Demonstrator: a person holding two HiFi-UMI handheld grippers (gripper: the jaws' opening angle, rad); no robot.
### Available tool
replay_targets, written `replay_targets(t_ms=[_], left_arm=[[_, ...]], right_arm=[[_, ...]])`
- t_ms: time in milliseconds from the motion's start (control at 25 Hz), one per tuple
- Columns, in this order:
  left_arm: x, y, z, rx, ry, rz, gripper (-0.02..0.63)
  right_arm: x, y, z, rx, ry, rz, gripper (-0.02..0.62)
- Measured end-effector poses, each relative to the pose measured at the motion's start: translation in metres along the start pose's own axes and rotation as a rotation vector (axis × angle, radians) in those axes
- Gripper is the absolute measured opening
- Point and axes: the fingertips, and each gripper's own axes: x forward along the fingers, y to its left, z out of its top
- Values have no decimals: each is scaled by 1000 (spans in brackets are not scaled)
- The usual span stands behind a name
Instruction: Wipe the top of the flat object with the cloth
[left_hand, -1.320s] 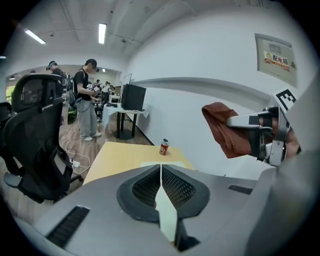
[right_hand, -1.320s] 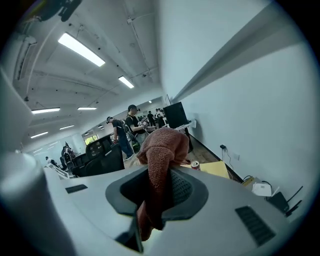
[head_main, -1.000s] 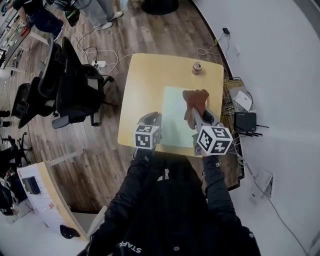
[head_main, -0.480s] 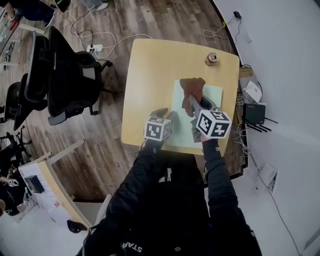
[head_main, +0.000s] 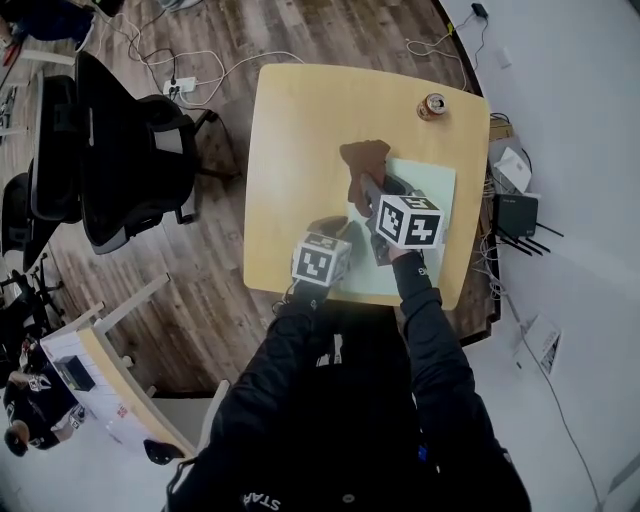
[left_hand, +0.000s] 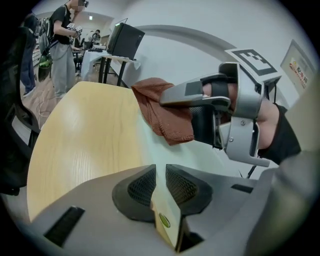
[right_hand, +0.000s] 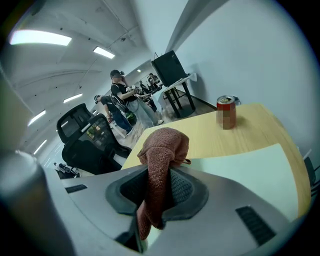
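- White print on the dark jacket (head_main: 330, 420), just below the table's (head_main: 300, 130) near edge: "STA" legible, upside down, remainder unclear.
- Right marker cube (head_main: 410, 220) and left marker cube (head_main: 320, 262), over the table's near half: black-and-white square codes only, no letters or digits.
- Can (head_main: 436, 104) at the table's far right corner: label not legible.
- Wall sign (left_hand: 299, 64) beside the table: reddish characters, too small to read.

Wood floor (head_main: 205, 295), black chairs (head_main: 120, 150), white wall (head_main: 590, 150).
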Motion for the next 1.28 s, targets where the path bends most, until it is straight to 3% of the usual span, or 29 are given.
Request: replay_targets(t_ms=[600,1280], left_arm=[[3,-1,-3,5,19,22,84],[5,-4,-2,5,35,58,83]], right_arm=[[-17,-62,-11,0,21,-133,92],[-66,-139,-8,6,2,-227,97]])
